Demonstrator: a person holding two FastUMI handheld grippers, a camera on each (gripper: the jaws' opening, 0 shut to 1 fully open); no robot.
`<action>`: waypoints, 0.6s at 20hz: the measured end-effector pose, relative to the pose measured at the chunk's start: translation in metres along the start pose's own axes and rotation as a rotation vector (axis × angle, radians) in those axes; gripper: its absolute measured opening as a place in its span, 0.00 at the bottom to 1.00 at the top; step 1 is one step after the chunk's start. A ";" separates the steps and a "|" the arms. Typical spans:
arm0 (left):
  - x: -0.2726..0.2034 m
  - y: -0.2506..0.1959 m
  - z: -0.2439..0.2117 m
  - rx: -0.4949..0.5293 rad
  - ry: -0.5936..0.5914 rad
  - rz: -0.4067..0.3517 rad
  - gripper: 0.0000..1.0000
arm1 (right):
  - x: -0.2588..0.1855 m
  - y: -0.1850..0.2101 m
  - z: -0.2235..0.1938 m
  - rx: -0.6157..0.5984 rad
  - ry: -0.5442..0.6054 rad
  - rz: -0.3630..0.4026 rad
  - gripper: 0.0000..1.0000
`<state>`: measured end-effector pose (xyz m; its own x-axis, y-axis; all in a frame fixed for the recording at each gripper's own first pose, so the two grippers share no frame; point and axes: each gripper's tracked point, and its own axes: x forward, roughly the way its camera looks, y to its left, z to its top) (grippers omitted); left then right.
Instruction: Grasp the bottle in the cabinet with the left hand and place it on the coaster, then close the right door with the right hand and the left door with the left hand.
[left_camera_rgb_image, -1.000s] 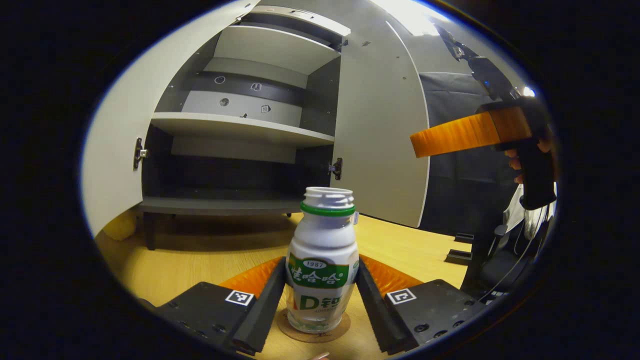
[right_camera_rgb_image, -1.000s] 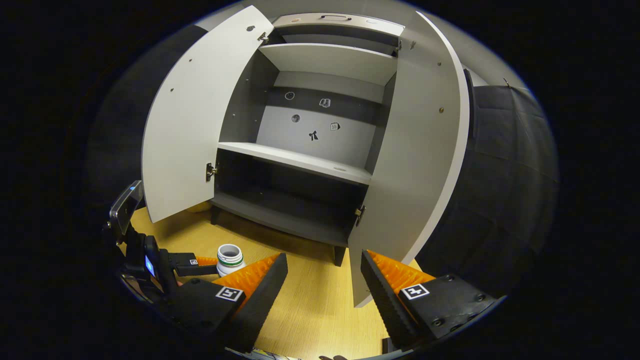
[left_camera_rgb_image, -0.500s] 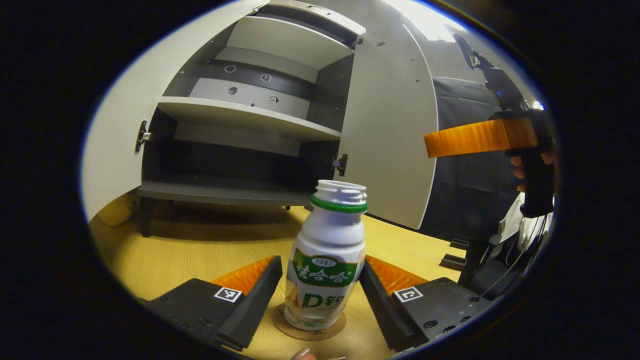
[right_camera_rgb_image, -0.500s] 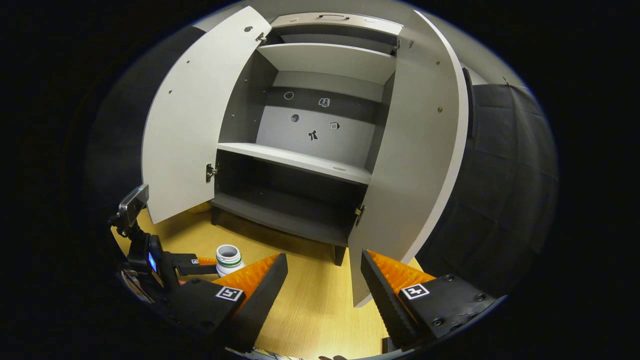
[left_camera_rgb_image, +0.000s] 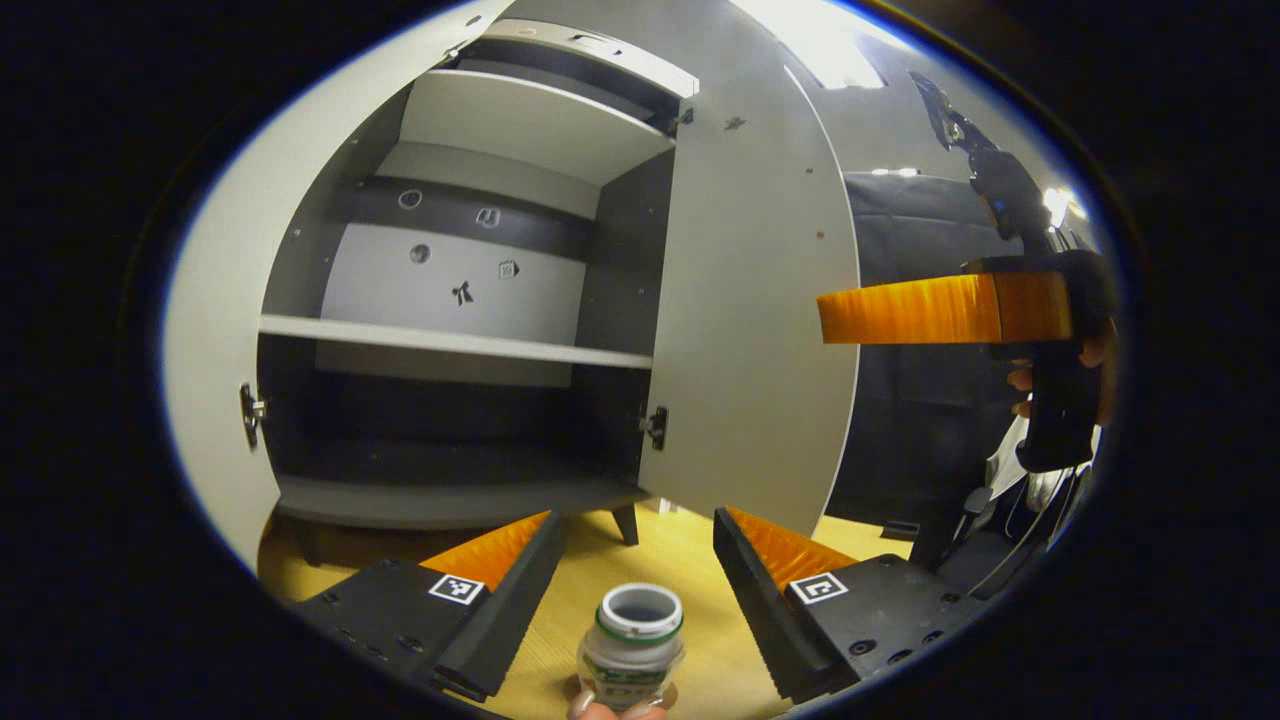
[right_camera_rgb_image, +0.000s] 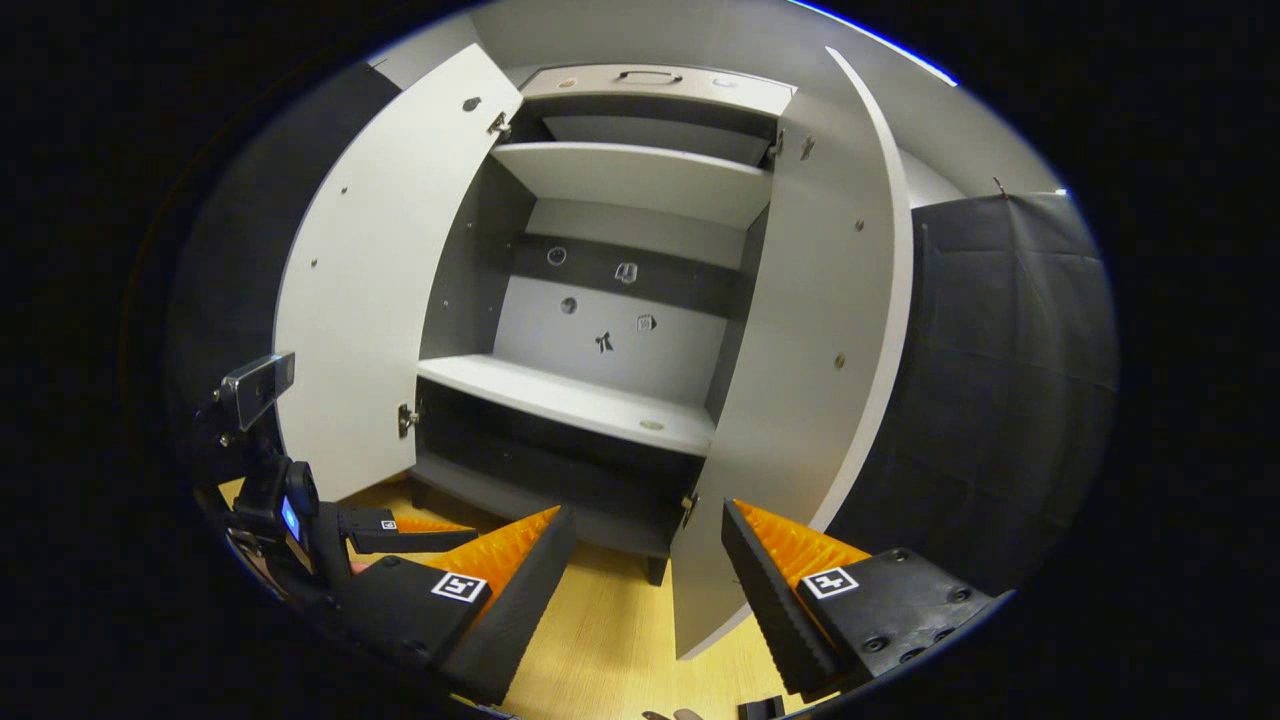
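A white bottle (left_camera_rgb_image: 632, 645) with a green neck ring and no cap stands upright on a round coaster (left_camera_rgb_image: 668, 692), of which only a sliver shows. My left gripper (left_camera_rgb_image: 637, 516) is open above and behind it, both fingers clear of the bottle. The grey cabinet (right_camera_rgb_image: 570, 395) has both doors open: the right door (right_camera_rgb_image: 800, 380) (left_camera_rgb_image: 760, 300) and the left door (right_camera_rgb_image: 370, 300) (left_camera_rgb_image: 215, 400). My right gripper (right_camera_rgb_image: 648, 510) is open with nothing held, and the right door's lower edge lies beyond the gap between its fingers. A hand holds that gripper at the right of the left gripper view (left_camera_rgb_image: 920, 310).
The cabinet stands on short legs on a wooden table (right_camera_rgb_image: 600, 640). Its shelves (left_camera_rgb_image: 450, 340) are bare, with small stickers on the back wall. Black cloth (right_camera_rgb_image: 1000, 380) hangs to the right of the right door. The left gripper (right_camera_rgb_image: 400, 540) shows low on the left in the right gripper view.
My left gripper has opened, let go of the bottle and lifted away, leaving it standing on the coaster. The right gripper has tilted up and drawn a little nearer the right door.
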<state>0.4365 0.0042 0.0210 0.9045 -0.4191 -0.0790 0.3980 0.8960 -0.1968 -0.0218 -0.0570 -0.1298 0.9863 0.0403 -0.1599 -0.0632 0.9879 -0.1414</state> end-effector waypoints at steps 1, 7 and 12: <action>-0.002 0.000 0.025 0.017 -0.019 -0.009 0.95 | -0.002 -0.009 0.022 0.002 -0.038 -0.022 0.98; -0.049 -0.003 0.149 0.105 -0.056 -0.071 0.95 | -0.030 -0.075 0.109 0.060 -0.174 -0.233 0.98; -0.100 0.019 0.209 0.086 -0.055 -0.034 0.93 | -0.038 -0.133 0.110 0.071 -0.177 -0.378 0.97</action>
<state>0.3854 0.0937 0.2298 0.8962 -0.4432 -0.0193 0.4384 0.8916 -0.1136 -0.0337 -0.1736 0.0022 0.9493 -0.3083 0.0614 0.3129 0.9456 -0.0895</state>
